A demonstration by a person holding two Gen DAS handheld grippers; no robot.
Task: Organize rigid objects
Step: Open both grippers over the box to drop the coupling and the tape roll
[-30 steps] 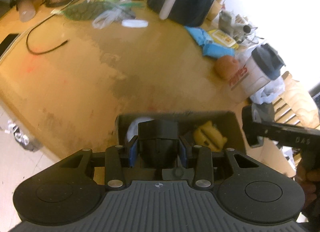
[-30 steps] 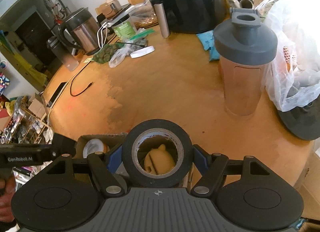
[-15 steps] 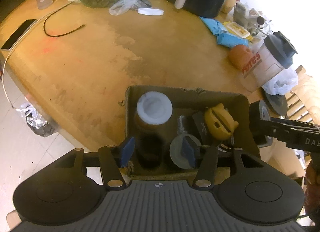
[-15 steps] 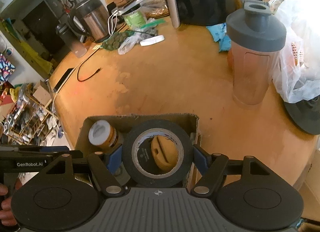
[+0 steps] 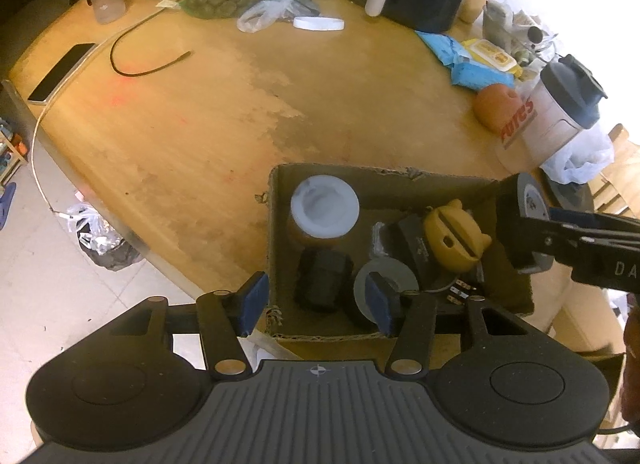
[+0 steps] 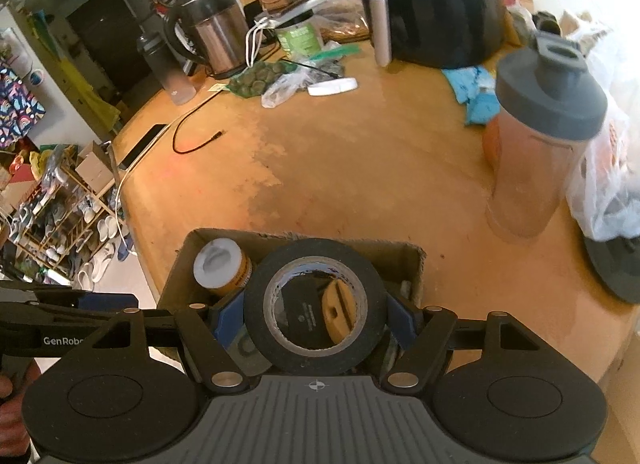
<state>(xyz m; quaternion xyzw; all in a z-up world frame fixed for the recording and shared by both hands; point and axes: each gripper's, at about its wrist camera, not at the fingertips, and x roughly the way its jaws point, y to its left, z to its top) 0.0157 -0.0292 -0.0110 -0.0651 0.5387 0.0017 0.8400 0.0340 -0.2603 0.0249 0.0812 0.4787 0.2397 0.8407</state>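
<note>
We hold the roll of black tape (image 6: pixel 315 306) upright between the blue pads of our right gripper (image 6: pixel 316 314), clenched on its two sides, its open core facing the camera. It hangs over the cardboard box (image 6: pixel 404 258), toward the box's right-hand part; through the core we see a dark item with small print and the yellow slotted piece (image 6: pixel 338 314) lying inside. From the left wrist view the same roll (image 5: pixel 520 220) appears at the box's right wall (image 5: pixel 490 188), carried by the other tool.

Our left gripper (image 5: pixel 316 300) is released, its blue pads (image 5: pixel 253 298) spread wide with nothing between them. One pad sits outside the box's left wall, the other over a grey disc (image 5: pixel 386 286) in the box. Below it, inside the box, stand a jar with a white lid (image 5: pixel 325 211), a black block (image 5: pixel 323 280) just in front of the jar, and the yellow piece (image 5: pixel 456 234) resting on dark items to the right.

The box sits near the edge of a wooden table (image 5: pixel 192 132). Farther off we see a shaker bottle with a grey lid (image 6: pixel 544 136), a black air fryer (image 6: pixel 436 0), a steel kettle (image 6: pixel 214 32), a black cable (image 5: pixel 148 64) and a phone (image 5: pixel 62 72).
</note>
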